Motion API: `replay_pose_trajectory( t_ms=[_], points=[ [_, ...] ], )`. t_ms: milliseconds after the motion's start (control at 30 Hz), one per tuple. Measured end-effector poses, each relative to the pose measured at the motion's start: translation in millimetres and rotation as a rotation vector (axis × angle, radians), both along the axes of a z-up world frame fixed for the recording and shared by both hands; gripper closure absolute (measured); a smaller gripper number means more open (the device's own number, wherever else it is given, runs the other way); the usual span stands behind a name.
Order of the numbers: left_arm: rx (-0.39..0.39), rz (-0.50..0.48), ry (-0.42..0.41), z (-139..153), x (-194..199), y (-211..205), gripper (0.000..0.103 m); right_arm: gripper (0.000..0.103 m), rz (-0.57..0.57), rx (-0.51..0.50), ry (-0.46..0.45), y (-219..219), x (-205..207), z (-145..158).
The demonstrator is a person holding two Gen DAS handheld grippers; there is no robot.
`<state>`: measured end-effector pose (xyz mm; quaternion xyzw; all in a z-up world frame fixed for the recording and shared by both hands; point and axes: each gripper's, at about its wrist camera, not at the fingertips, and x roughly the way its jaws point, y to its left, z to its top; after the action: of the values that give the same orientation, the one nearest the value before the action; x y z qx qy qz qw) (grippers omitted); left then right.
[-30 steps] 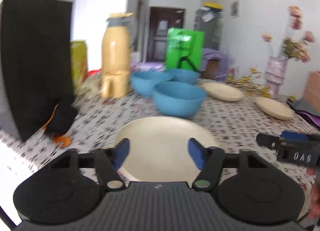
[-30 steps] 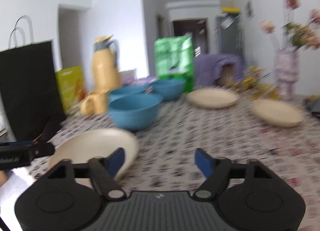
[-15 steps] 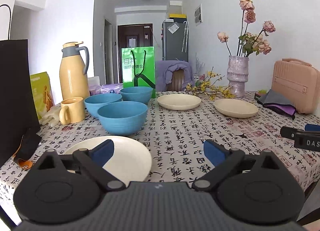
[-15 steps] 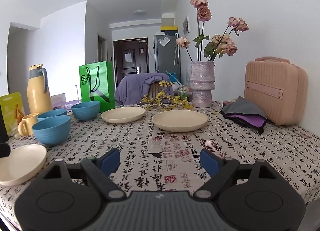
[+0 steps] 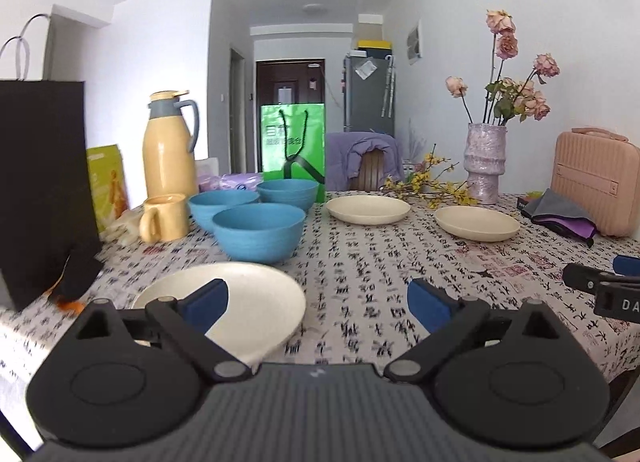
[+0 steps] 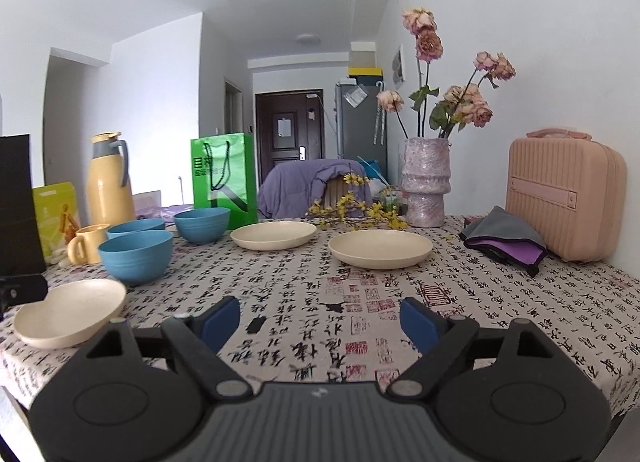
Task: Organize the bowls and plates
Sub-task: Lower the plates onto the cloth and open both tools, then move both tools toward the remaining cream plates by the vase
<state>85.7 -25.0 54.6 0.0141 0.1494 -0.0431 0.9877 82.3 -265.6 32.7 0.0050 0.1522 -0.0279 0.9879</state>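
Both tongs stand spread and empty: your left gripper (image 5: 318, 306) has just been opening above the near cream plate (image 5: 256, 302), your right gripper (image 6: 320, 322) over bare tablecloth (image 6: 360, 290). Stacking seems unstarted; next, reach the right-hand far plate (image 6: 380, 248).

Right gripper (image 6: 320, 318): jaws wide apart, empty, over worktop (image 6: 520, 314) near edge.
Plates (image 6: 380, 248): three, cream.
Bowls (image 6: 136, 256): three, blue, left side.
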Motion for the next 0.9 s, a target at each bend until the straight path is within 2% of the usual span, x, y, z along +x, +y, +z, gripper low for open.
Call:
replay_pose_trajectory(
  t_ms=[67, 133, 367, 900],
  points=[
    [-0.003, 0.012, 0.001, -3.3, -12.4, 0.8, 0.004, 0.014, 0.031, 0.004, 0.001, 3.0, -14.8, -1.7],
    [-0.004, 0.022, 0.005, -6.7, -25.7, 0.3, 0.002, 0.006, 0.061, 0.013, -0.003, 7.8, -31.7, -5.0],
    [0.001, -0.001, -0.004, -14.4, -62.9, -4.0, 0.001, 0.005, 0.104, 0.031, -0.035, 17.8, -68.5, -9.9],
    [-0.008, -0.002, -0.003, -17.2, -69.7, -4.8, 0.0, 0.005, 0.087, 0.043, -0.053, 17.4, -73.4, -14.2]
  ],
)
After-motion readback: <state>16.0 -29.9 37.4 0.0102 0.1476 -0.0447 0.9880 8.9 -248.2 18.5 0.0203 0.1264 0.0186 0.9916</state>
